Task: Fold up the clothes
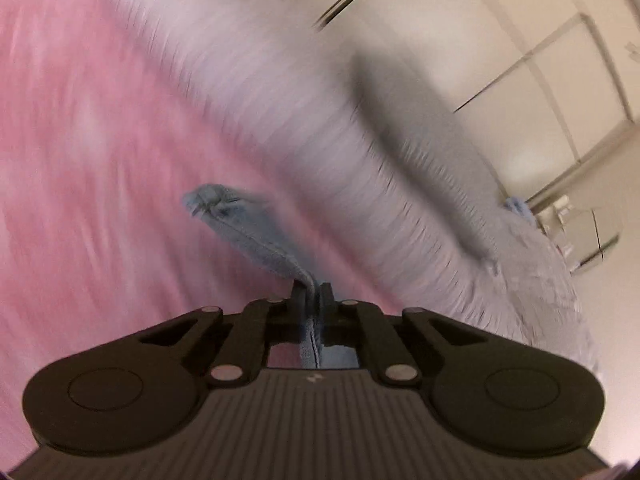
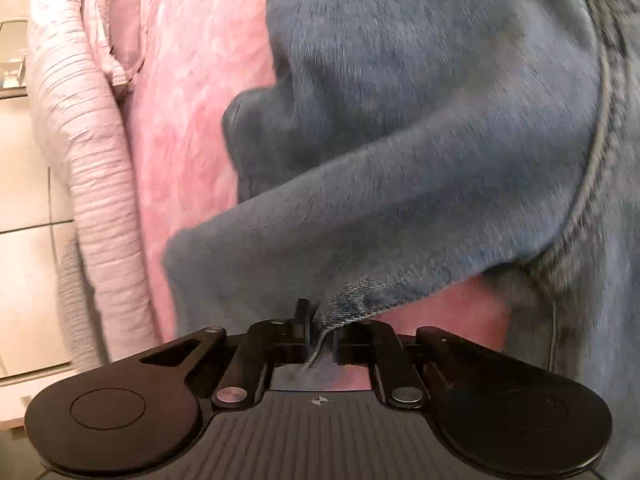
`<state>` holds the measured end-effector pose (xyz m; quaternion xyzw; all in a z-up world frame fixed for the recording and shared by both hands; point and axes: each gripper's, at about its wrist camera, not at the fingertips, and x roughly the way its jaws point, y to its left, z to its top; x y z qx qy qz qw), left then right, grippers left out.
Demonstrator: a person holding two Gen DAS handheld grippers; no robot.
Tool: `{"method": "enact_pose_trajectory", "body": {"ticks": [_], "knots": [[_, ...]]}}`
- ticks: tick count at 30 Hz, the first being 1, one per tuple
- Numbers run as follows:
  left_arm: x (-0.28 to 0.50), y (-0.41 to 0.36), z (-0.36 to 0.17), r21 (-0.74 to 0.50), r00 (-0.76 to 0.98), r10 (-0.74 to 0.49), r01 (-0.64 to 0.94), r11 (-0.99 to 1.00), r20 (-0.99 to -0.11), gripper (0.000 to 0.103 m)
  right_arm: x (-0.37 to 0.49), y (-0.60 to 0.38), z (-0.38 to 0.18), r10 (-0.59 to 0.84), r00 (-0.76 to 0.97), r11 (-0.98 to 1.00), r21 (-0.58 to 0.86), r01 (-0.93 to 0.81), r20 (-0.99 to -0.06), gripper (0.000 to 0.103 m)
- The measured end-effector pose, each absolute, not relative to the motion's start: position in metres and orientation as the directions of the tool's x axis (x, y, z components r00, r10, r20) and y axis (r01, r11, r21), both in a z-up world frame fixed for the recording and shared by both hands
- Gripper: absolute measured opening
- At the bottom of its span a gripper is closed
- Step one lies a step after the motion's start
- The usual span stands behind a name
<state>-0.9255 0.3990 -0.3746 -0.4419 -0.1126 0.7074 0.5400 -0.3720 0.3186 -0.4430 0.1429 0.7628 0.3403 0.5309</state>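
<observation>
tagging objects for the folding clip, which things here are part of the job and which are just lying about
Part of the job:
- blue denim garment
- left gripper, shut on a denim edge
- right gripper, shut on a denim hem

Just lying about:
- pink blanket
- pale ribbed bedcover
- white cabinet

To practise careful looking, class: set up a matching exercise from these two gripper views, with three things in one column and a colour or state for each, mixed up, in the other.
Things:
1. left gripper
2. bed cover
3. quilted bedding

Colours or states:
A. pale, ribbed, along the bed's edge
B. shut on a light blue hem
C. pink, lying under the blue jeans

Pairs: 1-B, 2-C, 3-A
</observation>
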Motion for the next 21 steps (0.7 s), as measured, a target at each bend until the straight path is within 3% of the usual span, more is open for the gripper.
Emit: {"method": "enact_pose_trajectory", "body": {"ticks": [2,4,6,9,12,14,17,21], "knots": [[-0.95,0.376,-0.349,-0.585,-0.064,0.874,-0.719,-0.376,-0.482,0.002,-0.383,0.318,-0.446,0.547,-0.464,0.731,0.668,-0.14,-0.696,0.008],[-0.96,0.351,-0.342,-0.494,-0.087,0.846,-0.779,-0.387,-0.525,0.002,-0.394,0.316,-0.456,0.473,-0.526,0.754,0.634,-0.173,-0.707,0.008],[-0.964,0.327,-0.355,-0.378,-0.122,0.784,-0.824,-0.422,-0.609,0.004,-0.404,0.311,-0.468,0.397,-0.559,0.782,0.587,-0.21,-0.728,0.023],[-0.974,0.299,-0.41,-0.242,-0.162,0.598,-0.808,-0.537,-0.785,0.01,-0.41,0.306,-0.474,0.378,-0.579,0.768,0.594,-0.239,-0.722,0.032],[-0.975,0.271,-0.426,-0.157,-0.255,0.532,-0.777,-0.61,-0.808,0.01,-0.411,0.308,-0.453,0.345,-0.608,0.693,0.631,-0.348,-0.715,0.045],[-0.974,0.253,-0.421,-0.148,-0.305,0.521,-0.738,-0.658,-0.797,0.01,-0.405,0.303,-0.433,0.379,-0.62,0.598,0.693,-0.402,-0.687,0.046],[-0.974,0.229,-0.407,-0.196,-0.283,0.526,-0.707,-0.679,-0.802,0.01,-0.388,0.286,-0.401,0.406,-0.519,0.498,0.659,-0.564,-0.752,0.046],[-0.925,0.191,-0.391,-0.281,-0.08,0.566,-0.807,-0.52,-0.82,0.01,-0.378,0.222,-0.362,0.437,-0.188,0.369,0.366,-0.854,-0.88,0.046]]}}
